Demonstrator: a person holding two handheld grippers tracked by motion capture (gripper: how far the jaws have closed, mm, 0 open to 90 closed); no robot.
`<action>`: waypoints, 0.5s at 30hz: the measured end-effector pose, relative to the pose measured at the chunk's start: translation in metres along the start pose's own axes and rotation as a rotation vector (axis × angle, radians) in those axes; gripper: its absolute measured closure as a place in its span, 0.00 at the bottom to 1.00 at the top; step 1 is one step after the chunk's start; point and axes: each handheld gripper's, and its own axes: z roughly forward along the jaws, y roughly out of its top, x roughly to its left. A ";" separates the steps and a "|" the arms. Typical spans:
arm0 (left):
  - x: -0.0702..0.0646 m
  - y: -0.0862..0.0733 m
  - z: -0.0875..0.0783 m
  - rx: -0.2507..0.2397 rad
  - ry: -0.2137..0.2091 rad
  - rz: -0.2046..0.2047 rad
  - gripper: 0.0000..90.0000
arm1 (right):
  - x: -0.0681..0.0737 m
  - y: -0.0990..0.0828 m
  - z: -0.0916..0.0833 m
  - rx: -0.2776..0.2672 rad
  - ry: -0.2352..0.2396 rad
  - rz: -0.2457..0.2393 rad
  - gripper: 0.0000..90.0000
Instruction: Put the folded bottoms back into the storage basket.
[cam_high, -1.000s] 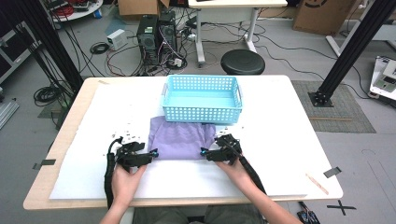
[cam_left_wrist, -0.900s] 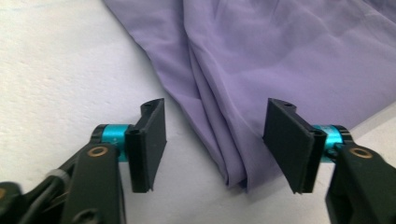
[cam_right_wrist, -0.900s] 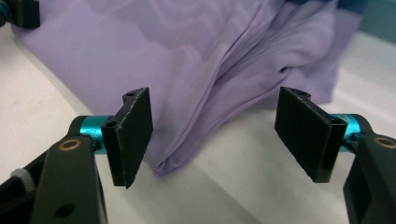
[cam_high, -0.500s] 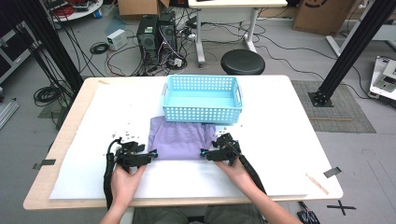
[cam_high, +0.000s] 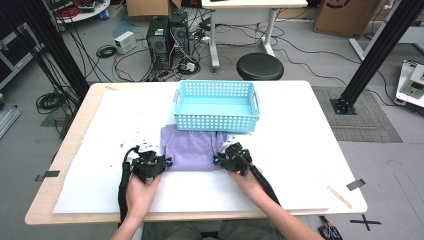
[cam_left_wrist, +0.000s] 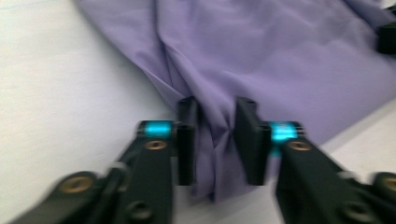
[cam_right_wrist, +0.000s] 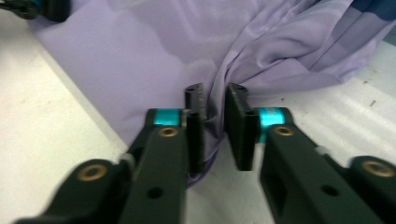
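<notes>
Cloth: we see a lilac cloth lying spread on the white surface, its far edge touching the front wall of a light blue perforated basket.
Left gripper: our left gripper sits at the cloth's near left corner; in the left gripper view a bunched fold of fabric stands between the two black jaws, which are partly closed around it, though the blur keeps us from saying how firmly they pinch.
Right gripper: our right gripper is at the near right corner; in the right gripper view the jaws sit close on either side of a gathered ridge of cloth, grasping it.
Hands: a hand holds each gripper from the near edge of the surface.
Basket: it looks empty and stands upright, at the middle of the surface's far half.
Beyond the surface: a black round stool and computer towers on the floor.
</notes>
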 end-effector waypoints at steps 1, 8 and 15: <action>-0.002 0.001 0.001 0.000 0.000 0.007 0.88 | 0.000 0.000 -0.001 0.002 0.003 0.002 0.93; -0.019 0.005 0.010 0.018 -0.047 0.048 0.91 | -0.011 -0.008 -0.013 -0.011 -0.018 -0.014 0.97; -0.041 0.009 0.021 0.026 -0.108 0.081 0.92 | -0.027 -0.024 -0.035 -0.019 -0.043 0.007 0.97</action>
